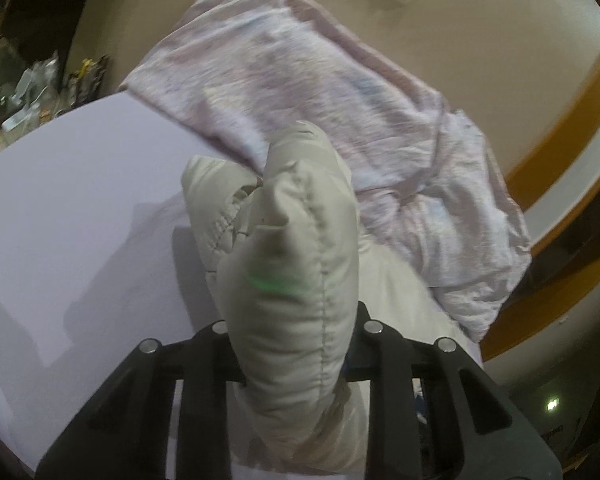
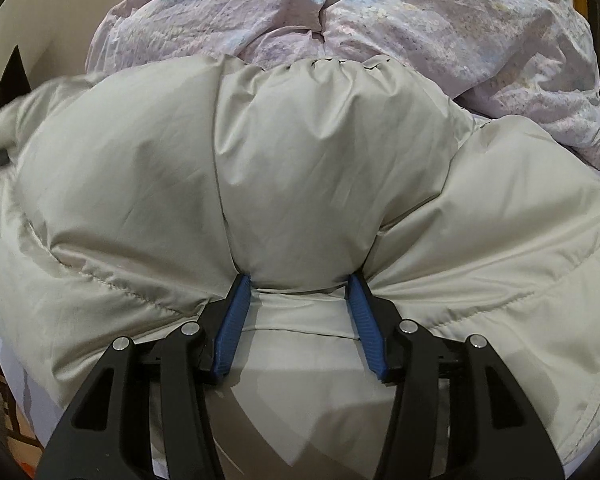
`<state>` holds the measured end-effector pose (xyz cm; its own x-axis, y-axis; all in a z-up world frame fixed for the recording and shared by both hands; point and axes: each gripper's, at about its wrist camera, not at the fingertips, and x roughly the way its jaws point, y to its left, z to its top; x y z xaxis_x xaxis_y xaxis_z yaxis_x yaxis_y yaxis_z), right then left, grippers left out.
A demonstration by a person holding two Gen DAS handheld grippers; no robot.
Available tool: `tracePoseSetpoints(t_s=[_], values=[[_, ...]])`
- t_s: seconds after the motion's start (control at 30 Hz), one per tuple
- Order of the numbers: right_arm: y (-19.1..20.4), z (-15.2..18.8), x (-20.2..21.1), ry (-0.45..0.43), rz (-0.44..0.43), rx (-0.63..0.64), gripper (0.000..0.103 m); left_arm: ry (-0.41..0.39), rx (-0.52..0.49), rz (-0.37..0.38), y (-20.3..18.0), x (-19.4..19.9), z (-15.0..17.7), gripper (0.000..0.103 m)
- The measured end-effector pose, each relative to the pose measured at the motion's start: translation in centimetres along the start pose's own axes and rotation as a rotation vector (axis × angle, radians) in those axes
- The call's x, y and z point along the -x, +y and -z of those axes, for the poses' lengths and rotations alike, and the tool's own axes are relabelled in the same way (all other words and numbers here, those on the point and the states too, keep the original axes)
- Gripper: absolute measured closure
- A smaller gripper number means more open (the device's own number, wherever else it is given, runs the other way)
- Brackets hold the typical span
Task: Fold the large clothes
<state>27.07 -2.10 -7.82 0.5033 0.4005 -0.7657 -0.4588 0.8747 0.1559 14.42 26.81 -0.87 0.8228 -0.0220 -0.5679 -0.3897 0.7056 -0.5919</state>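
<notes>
Pinching a padded fold of the 1 beige puffer jacket (image 1: pixel 296 280), the left hand-held gripper (image 1: pixel 292 344) holds it raised above the white bed sheet (image 1: pixel 80 208), its fingers buried in the fabric. The right hand-held gripper (image 2: pixel 300 284) stands spread, its 2 blue pads (image 2: pixel 234 324) straddling a bulge of jacket lying on the bed. 1 crumpled lilac quilt (image 2: pixel 400 16) lies beyond, touching the jacket's far edge; bare sheet opens leftward.

Both wrist cams v. close, looking down; share padded jacket (image 1: pixel 292 240) + quilt (image 2: pixel 440 24)
</notes>
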Motion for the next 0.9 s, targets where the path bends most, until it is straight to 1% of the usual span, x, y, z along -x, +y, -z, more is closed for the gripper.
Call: tracePoseSetpoints(t_s=[0.13, 0.27, 0.3, 0.37, 0.5, 0.67, 0.77, 0.9], values=[[0.0, 0.0, 0.0, -0.002, -0.001, -0.003, 0.05, -0.013, -0.064, 0.065, -4.0, 0.7, -0.2, 0.076], [-0.1, 0.0, 0.0, -0.004, -0.007, -0.007, 0.05, -0.003, -0.139, 0.139, -8.7, 0.7, 0.5, 0.076], [-0.1, 0.0, 0.0, -0.006, -0.01, -0.009, 0.05, 0.006, -0.171, 0.166, -10.6, 0.4, 0.9, 0.076], [-0.3, 0.1, 0.0, -0.013, -0.019, -0.015, 0.05, 0.022, -0.204, 0.198, -12.8, 0.1, 1.6, 0.076], [-1.2, 0.0, 0.1, -0.027, -0.053, -0.024, 0.05, 0.088, -0.278, 0.272, -18.3, -1.6, 3.8, 0.075], [-3.5, 0.4, 1.2, -0.042, -0.117, -0.052, 0.051, 0.127, -0.344, 0.261, -23.2, -3.8, 6.6, 0.074], [-5.0, 1.6, 3.1, -0.068, -0.155, -0.056, 0.051, 0.149, -0.357, 0.255, -24.4, -4.6, 7.7, 0.073], [-8.3, 3.9, 6.7, -0.13, -0.155, -0.076, 0.05, 0.178, -0.383, 0.241, -25.7, -5.8, 9.1, 0.073]])
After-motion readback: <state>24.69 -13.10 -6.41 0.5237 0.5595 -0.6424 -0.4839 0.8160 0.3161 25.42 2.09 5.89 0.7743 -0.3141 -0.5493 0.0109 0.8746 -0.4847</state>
